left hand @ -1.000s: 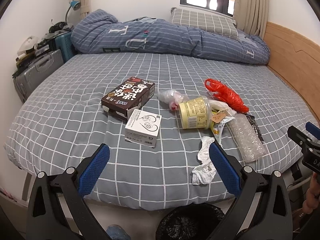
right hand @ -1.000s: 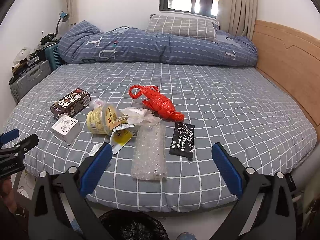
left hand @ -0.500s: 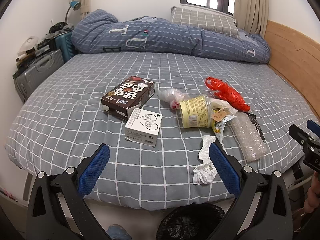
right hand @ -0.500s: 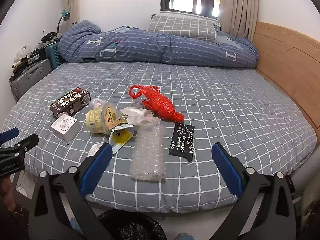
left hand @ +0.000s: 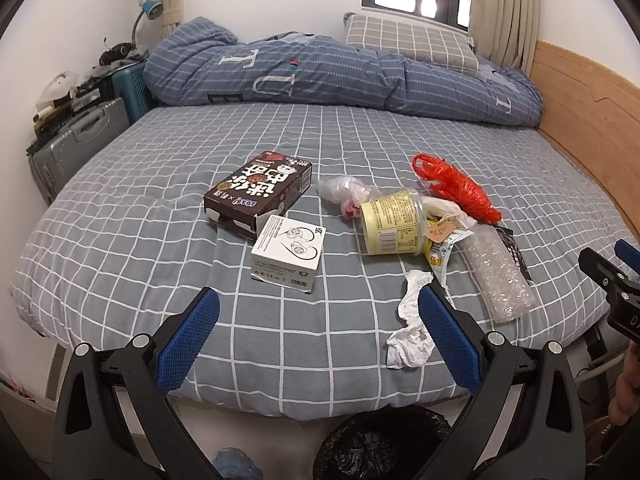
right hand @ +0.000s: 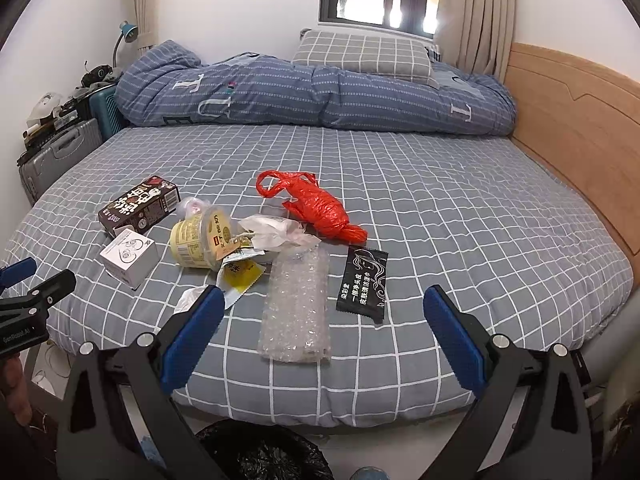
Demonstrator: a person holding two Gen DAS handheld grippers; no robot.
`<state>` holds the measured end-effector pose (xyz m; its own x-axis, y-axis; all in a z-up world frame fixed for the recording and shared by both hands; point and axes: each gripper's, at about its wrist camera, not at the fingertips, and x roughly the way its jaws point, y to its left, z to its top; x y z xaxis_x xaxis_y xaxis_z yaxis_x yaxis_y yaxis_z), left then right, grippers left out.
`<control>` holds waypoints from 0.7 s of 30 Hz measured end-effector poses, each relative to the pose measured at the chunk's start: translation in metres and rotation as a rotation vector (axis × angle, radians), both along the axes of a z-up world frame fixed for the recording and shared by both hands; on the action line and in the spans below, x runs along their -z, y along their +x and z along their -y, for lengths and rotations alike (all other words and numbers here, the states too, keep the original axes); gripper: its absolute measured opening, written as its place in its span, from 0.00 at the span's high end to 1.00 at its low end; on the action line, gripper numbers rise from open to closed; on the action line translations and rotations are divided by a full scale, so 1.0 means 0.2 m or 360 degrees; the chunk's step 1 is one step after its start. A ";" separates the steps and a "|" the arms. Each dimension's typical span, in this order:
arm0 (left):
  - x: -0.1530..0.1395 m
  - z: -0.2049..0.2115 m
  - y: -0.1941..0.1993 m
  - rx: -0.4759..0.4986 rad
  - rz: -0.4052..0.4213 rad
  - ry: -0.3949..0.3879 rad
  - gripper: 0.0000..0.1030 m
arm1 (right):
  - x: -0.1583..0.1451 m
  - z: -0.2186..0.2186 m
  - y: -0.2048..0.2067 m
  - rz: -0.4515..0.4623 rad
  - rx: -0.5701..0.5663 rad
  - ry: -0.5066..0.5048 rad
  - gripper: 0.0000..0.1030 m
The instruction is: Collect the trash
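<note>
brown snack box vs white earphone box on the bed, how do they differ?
The brown snack box is dark, long and flat, with large white characters on top; the white earphone box is pale, smaller and squarer, with an earphone picture. The snack box's near end flap looks open, while the earphone box looks closed. The snack box lies farther back. Both are cardboard, lying flat on the checked sheet, side by side.

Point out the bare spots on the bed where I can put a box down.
Free: the wide stretch between the red bag and the headboard; the band between the trash and the duvet; the left part, between the brown carton and the suitcase. Crowded: the near middle, from the white box to the black sachet.
</note>
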<state>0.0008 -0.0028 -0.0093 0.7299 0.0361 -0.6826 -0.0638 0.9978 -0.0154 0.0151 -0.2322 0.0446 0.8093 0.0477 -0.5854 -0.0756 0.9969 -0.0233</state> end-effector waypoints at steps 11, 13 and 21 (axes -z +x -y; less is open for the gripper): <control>0.00 -0.01 0.00 -0.0011 -0.0011 -0.0001 0.05 | 0.00 0.00 0.01 -0.0006 0.0004 0.0001 0.07; 0.00 -0.01 0.00 -0.0012 -0.0011 -0.0002 0.05 | 0.00 0.00 0.01 -0.0005 0.0004 -0.0001 0.07; -0.02 -0.01 -0.01 -0.0008 0.0002 -0.0011 0.05 | 0.00 0.01 0.01 -0.0002 0.0001 0.0012 0.07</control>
<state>-0.0011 -0.0004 -0.0061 0.7305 0.0351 -0.6821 -0.0689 0.9974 -0.0224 0.0170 -0.2333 0.0438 0.8084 0.0520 -0.5863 -0.0753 0.9970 -0.0154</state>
